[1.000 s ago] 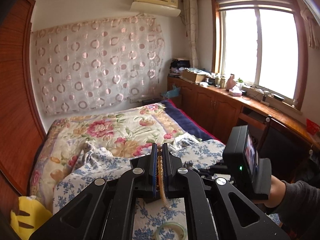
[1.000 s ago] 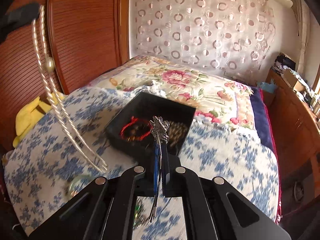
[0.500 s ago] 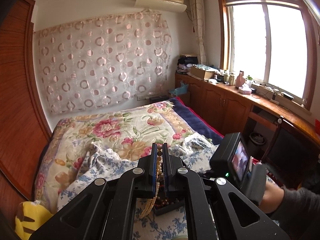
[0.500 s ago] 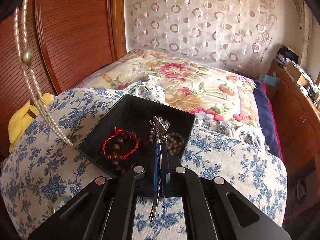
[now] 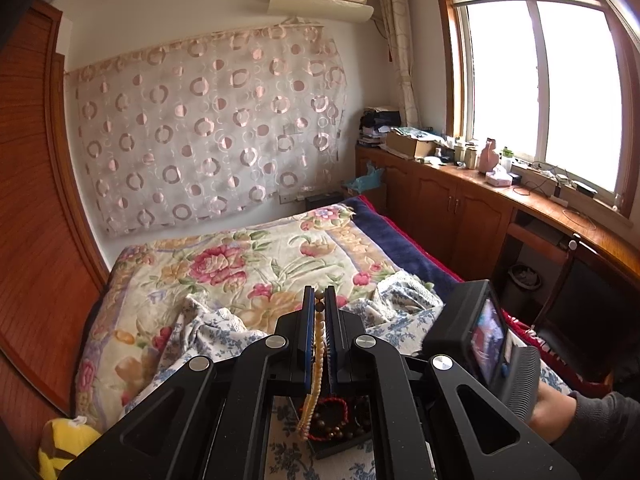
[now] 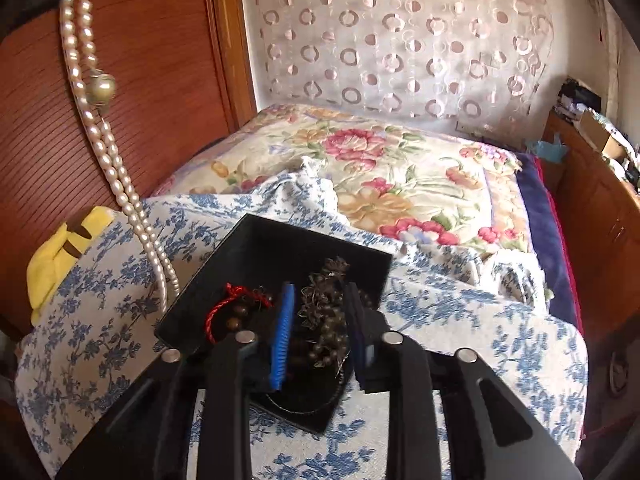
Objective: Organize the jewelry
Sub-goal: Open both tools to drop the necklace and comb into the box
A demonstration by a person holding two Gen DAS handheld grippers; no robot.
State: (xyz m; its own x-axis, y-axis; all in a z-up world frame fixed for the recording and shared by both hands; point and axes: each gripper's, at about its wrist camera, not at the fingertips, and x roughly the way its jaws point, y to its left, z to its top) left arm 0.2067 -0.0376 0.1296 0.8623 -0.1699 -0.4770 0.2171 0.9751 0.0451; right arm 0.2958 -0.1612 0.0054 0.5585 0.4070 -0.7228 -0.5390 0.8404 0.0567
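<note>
Both wrist views close above black tray [image 6: 248, 236]

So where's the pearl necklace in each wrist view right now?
Left wrist: pearl necklace pinched in the left gripper, hanging over the black tray.
Right wrist: it dangles at upper left, reaching the tray's left rim.
Shared landmark: red cord bracelet.
</note>
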